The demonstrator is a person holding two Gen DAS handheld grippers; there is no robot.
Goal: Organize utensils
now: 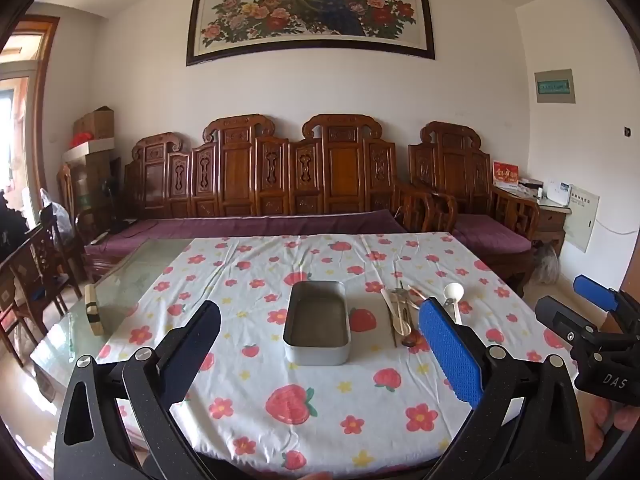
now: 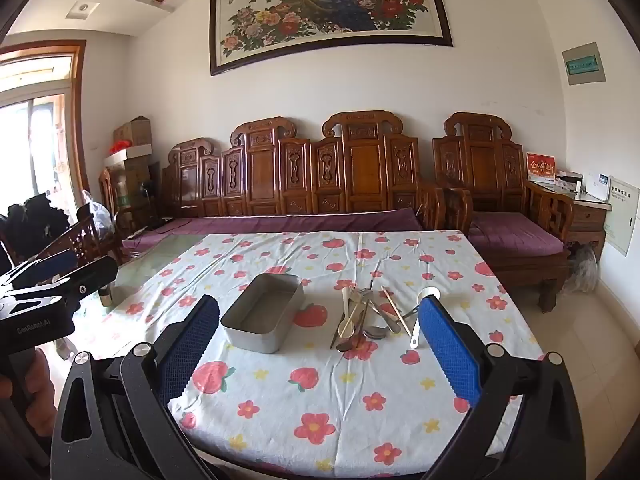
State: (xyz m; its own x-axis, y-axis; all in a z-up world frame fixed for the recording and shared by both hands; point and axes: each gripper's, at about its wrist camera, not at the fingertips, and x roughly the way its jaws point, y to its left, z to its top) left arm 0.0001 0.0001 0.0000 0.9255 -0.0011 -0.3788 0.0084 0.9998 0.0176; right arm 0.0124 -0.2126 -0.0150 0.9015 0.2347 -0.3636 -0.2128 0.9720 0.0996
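Left hand-held gripper (image 1: 320, 344): jaws apart, holding nothing.
Right hand-held gripper (image 2: 320, 344): jaws apart, holding nothing.
Utensils (image 2: 366, 314): ahead, bunched, long axes pointing away.
Tin (image 2: 262, 314): ahead-left, nothing inside, lengthwise on surface (image 2: 320, 400).

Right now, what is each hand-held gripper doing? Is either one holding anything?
Left hand-held gripper: open, holding nothing, above the tablecloth.
Right hand-held gripper: open, holding nothing; the utensils lie untouched beside the tin.
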